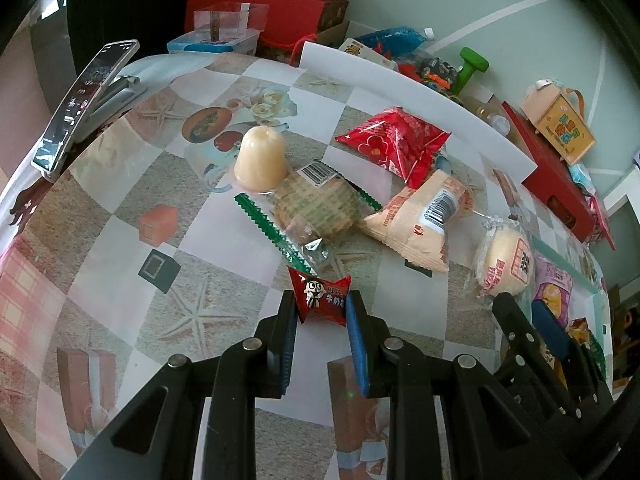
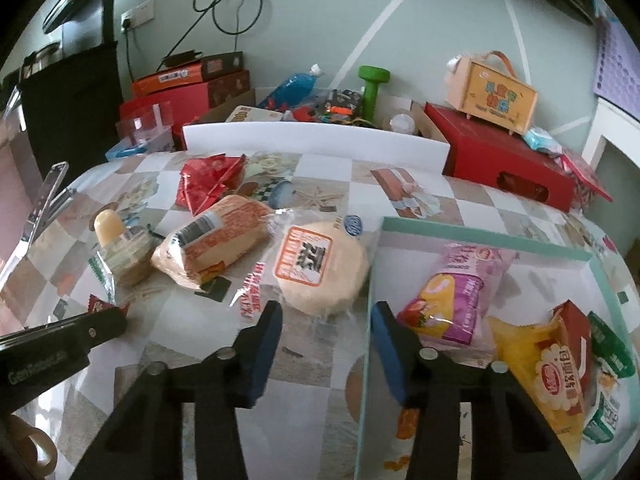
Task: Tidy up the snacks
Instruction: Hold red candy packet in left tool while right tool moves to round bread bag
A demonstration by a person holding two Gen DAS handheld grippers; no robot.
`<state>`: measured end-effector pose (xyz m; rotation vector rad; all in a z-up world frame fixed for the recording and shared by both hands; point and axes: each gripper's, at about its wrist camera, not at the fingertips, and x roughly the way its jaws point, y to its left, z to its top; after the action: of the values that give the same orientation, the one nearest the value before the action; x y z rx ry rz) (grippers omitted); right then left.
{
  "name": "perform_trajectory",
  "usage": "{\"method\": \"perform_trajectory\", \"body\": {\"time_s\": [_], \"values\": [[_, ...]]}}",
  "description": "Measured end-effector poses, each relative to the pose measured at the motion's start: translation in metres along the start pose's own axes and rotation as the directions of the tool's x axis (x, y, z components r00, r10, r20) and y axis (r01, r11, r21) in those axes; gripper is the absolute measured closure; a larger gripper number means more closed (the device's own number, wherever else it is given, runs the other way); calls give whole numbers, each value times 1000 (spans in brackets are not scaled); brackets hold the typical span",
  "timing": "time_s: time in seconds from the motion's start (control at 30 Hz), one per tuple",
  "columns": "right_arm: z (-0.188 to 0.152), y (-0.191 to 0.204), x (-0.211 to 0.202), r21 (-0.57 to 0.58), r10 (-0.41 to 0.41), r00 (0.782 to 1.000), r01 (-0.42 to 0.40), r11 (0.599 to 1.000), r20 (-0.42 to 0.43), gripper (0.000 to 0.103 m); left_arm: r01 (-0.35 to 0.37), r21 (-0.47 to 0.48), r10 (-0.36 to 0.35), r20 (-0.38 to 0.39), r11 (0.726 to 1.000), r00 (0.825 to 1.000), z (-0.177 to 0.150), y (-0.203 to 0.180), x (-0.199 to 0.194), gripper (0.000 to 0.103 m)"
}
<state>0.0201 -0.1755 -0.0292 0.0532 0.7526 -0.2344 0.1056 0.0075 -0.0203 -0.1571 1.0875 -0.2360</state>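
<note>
A tabletop (image 1: 224, 240) with a checkered printed cloth stands against a pale green wall, and boxes and toys are piled along its far edge behind a white board (image 2: 316, 140).

Near the right edge of the tabletop is a tray (image 2: 480, 236) with a mint green rim. In it lie a pink pack (image 2: 460, 292), a yellow pack (image 2: 548, 364) and a green pack (image 2: 608, 384), close together.

The other snacks lie loose in the middle of the tabletop: a red bag (image 1: 394, 142), a beige bag (image 1: 424, 216), a green-edged cracker pack (image 1: 316, 204), a jelly cup (image 1: 260, 158) standing just beside it, and a round bun (image 2: 320, 268) just outside the left wall of the tray.

The left gripper (image 1: 322, 304) has its jaws closed on a small red candy (image 1: 322, 296) near the front edge. The right gripper (image 2: 326, 320) hangs with its jaws open and nothing between them, over the left wall of the tray, the bun just ahead of it.

A phone (image 1: 84, 100) on a stand is at the left edge.
</note>
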Motion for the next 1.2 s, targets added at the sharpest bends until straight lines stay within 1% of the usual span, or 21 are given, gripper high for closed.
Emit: {"method": "perform_trajectory", "body": {"time_s": [0.17, 0.23, 0.33, 0.43, 0.53, 0.63, 0.73, 0.77, 0.87, 1.03, 1.2], "values": [[-1, -2, -2, 2, 31, 999, -31, 1000, -12, 54, 1, 0, -1, 4, 1000, 1000, 0, 0, -1, 78], [0, -7, -4, 18, 68, 997, -67, 998, -23, 54, 0, -4, 0, 4, 1000, 1000, 1, 1, -1, 77], [1, -16, -7, 74, 118, 993, -116, 990, -27, 54, -3, -10, 3, 4, 1000, 1000, 1, 3, -1, 78], [7, -18, -19, 69, 93, 996, -94, 993, 8, 54, 6, -13, -6, 7, 1000, 1000, 1, 3, -2, 78], [15, -13, -26, 45, 93, 995, -95, 994, 33, 52, 18, -20, -18, 8, 1000, 1000, 1, 4, -3, 78], [32, -6, -24, 35, 100, 994, -101, 994, 47, 46, 26, -26, -26, 12, 999, 1000, 2, 5, -4, 78], [47, 1, -18, 21, 86, 995, -87, 996, 48, 46, 36, -39, -35, 18, 999, 999, 3, 8, -5, 77], [50, 3, -15, 18, 82, 996, -83, 996, 41, 46, 36, -43, -35, 19, 998, 999, 3, 8, -5, 77], [62, 6, -1, 17, 50, 999, -50, 999, -15, 46, 42, -48, -41, 17, 998, 999, 3, 9, -4, 77], [68, 7, 18, 20, 63, 996, -62, 998, -61, 46, 55, -49, -54, 16, 997, 998, 4, 9, -5, 77], [57, 9, 32, 36, 109, 987, -105, 994, -120, 46, 54, -56, -53, 21, 997, 998, 4, 11, -6, 77]]}}
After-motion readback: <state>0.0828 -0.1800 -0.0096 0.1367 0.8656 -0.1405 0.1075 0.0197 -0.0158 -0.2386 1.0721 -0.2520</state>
